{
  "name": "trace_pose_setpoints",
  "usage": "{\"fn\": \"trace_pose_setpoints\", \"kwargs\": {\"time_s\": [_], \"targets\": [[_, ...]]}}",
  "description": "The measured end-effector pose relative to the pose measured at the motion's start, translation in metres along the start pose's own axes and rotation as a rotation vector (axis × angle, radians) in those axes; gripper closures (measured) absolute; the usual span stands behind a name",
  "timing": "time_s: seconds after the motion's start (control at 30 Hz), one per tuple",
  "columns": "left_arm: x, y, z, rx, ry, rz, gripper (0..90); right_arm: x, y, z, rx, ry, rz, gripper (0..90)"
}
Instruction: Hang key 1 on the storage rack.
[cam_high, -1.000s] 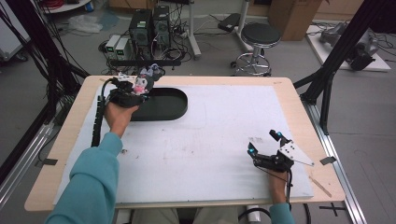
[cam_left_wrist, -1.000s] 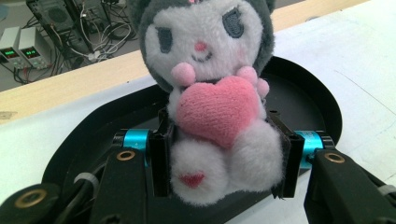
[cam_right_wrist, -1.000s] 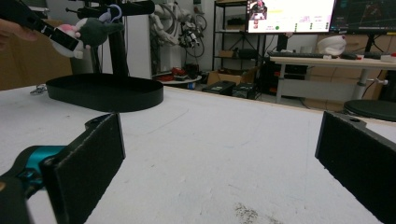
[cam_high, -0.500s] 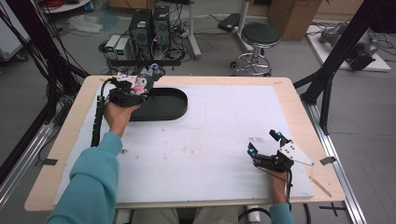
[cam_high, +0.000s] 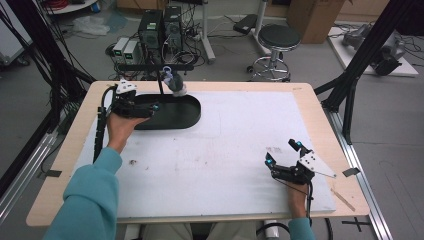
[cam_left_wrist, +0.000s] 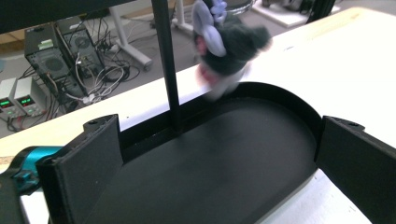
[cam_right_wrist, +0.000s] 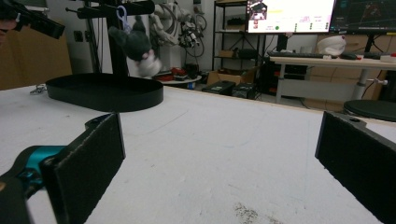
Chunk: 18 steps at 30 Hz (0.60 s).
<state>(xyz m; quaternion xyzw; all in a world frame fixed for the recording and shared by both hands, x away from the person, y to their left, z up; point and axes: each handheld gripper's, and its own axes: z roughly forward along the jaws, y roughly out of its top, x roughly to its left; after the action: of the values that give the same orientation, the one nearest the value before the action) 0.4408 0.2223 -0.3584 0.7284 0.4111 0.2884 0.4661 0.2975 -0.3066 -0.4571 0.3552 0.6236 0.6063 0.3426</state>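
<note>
A small grey plush toy (cam_high: 175, 83) with lilac ears hangs by a loop from the black crossbar (cam_high: 155, 66) of a stand. It hangs over the stand's black oval tray (cam_high: 187, 116) and looks blurred in the left gripper view (cam_left_wrist: 229, 46). My left gripper (cam_high: 150, 104) sits at the tray's left end, apart from the toy. Its jaws have just been opening and are wide apart, with nothing between them (cam_left_wrist: 219, 128). My right gripper (cam_high: 282, 153) rests open and empty on the white mat at the front right.
The stand's upright post (cam_left_wrist: 167, 65) rises from the tray's far rim. A white mat (cam_high: 235, 150) covers the wooden table. Beyond the far edge are electronics boxes (cam_high: 160, 27), a round stool (cam_high: 279, 37) and cables on the floor.
The left gripper has let go of the plush toy and drawn back left and down along the tray. The toy now hangs free from the crossbar. The right gripper has not moved.
</note>
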Motion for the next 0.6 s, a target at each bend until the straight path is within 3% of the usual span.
{"fn": "trace_pose_setpoints", "kwargs": {"time_s": [0.13,0.27,0.37,0.6], "targets": [[0.002,-0.007,-0.015,-0.067,-0.054,0.030,1.7,0.000,0.000,0.000,0.001,-0.002,-0.001,0.7],[0.004,-0.019,-0.036,-0.192,-0.140,0.038,1.7,0.000,0.000,0.000,0.002,-0.002,-0.002,0.7],[0.005,-0.030,-0.052,-0.264,-0.172,0.030,1.7,0.000,0.000,0.001,0.000,-0.002,-0.007,0.7],[-0.003,-0.057,-0.090,-0.351,-0.227,0.070,1.7,0.001,0.000,0.000,0.005,0.000,-0.001,0.7]]}}
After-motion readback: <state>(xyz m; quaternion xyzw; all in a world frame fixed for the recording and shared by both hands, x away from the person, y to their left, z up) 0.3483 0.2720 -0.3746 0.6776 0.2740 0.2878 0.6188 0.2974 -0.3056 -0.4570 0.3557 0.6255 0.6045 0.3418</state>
